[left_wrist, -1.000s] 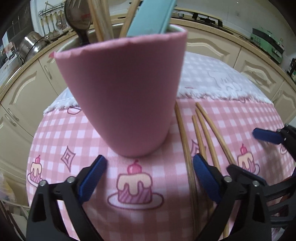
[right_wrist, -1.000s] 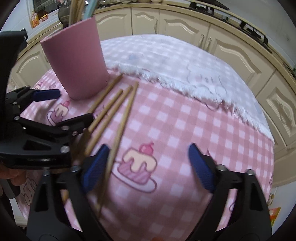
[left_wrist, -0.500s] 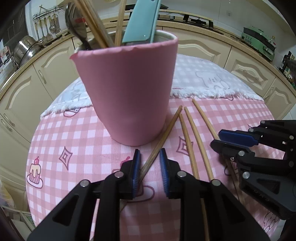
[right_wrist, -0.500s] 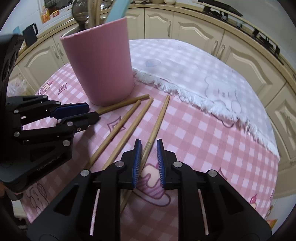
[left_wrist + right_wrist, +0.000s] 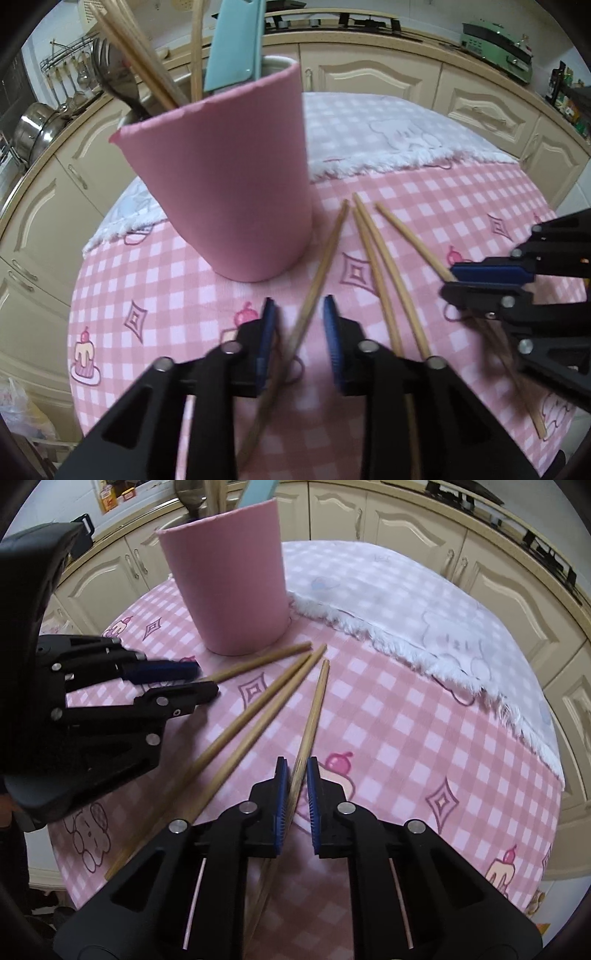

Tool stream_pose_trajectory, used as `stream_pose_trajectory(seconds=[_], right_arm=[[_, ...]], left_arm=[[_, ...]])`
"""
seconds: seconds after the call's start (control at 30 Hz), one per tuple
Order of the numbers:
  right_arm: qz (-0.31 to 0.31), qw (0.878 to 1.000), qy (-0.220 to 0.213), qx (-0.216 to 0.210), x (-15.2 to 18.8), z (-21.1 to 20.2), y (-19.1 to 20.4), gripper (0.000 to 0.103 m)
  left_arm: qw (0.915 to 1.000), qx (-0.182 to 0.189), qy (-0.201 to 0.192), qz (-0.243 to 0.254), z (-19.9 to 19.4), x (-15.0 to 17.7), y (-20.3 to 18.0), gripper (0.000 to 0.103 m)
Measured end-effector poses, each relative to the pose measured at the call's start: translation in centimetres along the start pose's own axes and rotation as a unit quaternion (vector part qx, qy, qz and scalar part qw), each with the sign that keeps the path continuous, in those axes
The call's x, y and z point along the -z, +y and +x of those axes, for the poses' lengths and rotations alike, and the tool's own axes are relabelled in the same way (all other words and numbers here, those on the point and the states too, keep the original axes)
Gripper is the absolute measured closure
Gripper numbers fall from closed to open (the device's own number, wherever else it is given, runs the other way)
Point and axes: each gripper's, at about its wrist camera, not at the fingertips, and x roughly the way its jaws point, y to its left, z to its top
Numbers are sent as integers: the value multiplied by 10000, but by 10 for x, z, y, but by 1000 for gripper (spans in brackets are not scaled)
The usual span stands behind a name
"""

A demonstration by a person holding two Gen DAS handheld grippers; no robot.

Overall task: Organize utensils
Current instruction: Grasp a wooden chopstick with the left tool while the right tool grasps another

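On pink checked cloth (image 5: 406, 716), beside pink cup (image 5: 229, 184): right gripper (image 5: 296, 775) clamped outermost chopstick (image 5: 314, 716) for cup; left gripper (image 5: 298, 325) straddled another chopstick (image 5: 325, 251), jaws seemingly not pinching; two chopsticks (image 5: 258, 716) between lay loose.

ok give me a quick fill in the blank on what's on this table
1. ___ loose chopsticks lie on the checked cloth.
2. The cup standing beside them is ___.
3. The light blue handle sticks up out of the ___.
Missing words: four; pink; cup
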Motion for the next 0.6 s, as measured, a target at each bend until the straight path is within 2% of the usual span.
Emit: stream_pose_trajectory(seconds=[0.03,0.13,0.2,0.33,0.43,0.6], right_arm=[[-10,10000,0,41,-1,1,2,92],[-34,9999,-5,135,-5,4,5,92],[-62,9999,-41,136,-3,3,6,93],[202,9989,-325,-282,8,-10,-5,95],[387,9967,-605,-379,16,-24,-13,96],[670,9881,-1180,-729,28,-50,-26,96]], left_arm=[[10000,13,9,37,1,-1,-1,77],[9998,131,9,148,0,0,-2,93],[9996,117,-17,238,-3,4,-7,97],[9995,280,-149,89,-13,16,-4,97],[9988,373,-313,-106,-23,25,0,97],[9945,540,-796,-420,-50,38,8,98]])
